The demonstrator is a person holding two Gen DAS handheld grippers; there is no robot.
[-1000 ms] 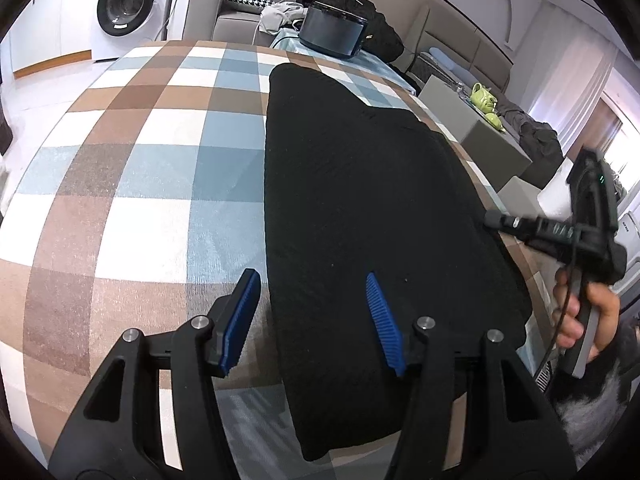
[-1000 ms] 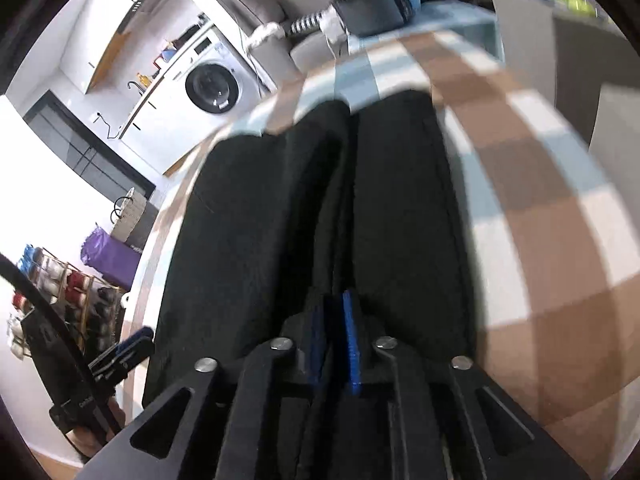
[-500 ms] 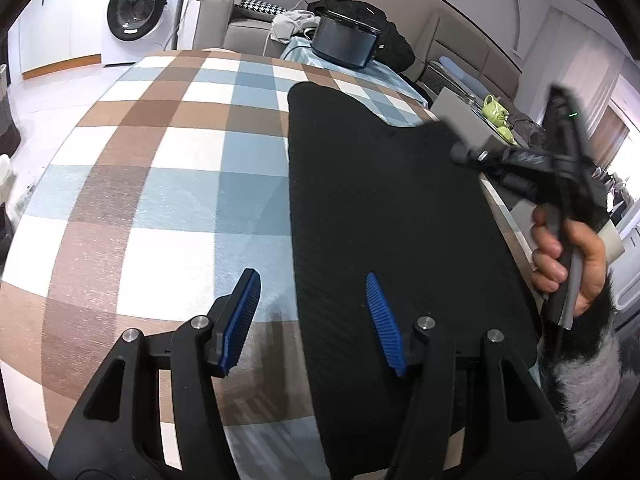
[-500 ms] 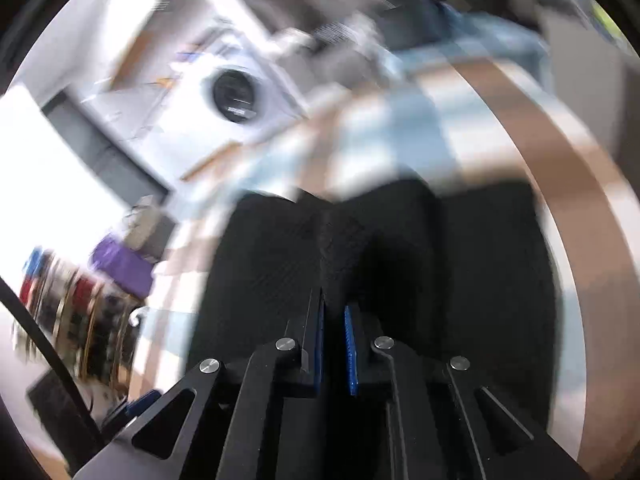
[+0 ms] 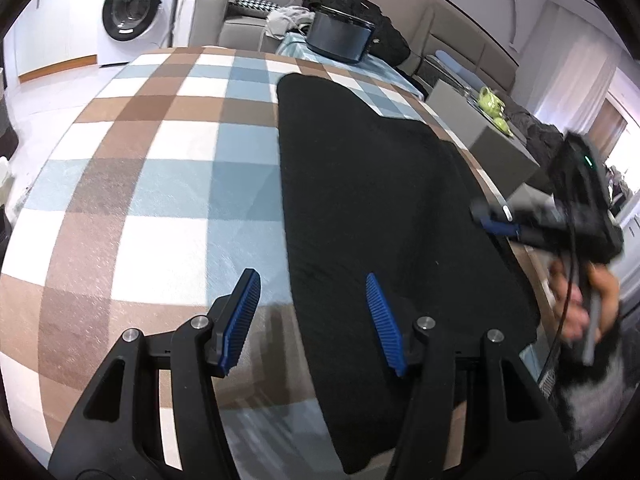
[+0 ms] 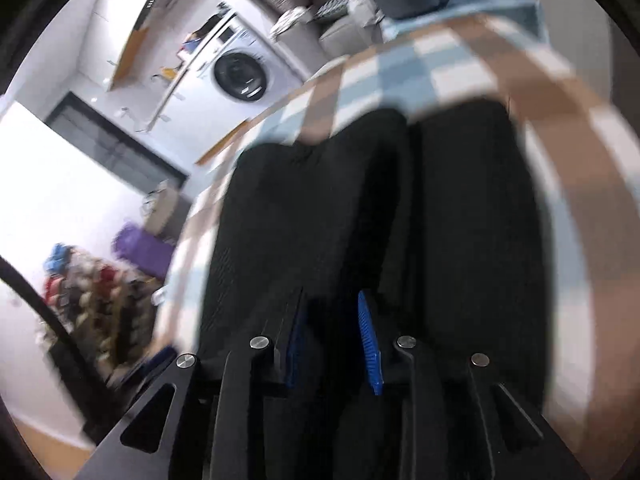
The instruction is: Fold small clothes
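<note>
one black garment (image 5: 380,208), two grippers (image 5: 312,320), one washing machine (image 5: 132,12)

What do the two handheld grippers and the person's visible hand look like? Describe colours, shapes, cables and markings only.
The left gripper has black angular arms with silver bolts and ribbed blue pads. The right gripper is built the same; seen from the left wrist camera, its black body shows a small green light and a black cable. The right hand is bare, with a fuzzy grey cuff.

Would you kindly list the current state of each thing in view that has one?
Black garment: lying flat on the checked tablecloth, folded lengthwise.
Left claw: open, empty, over the garment's edge.
Right claw: open, empty.
Washing machine: door closed.
</note>
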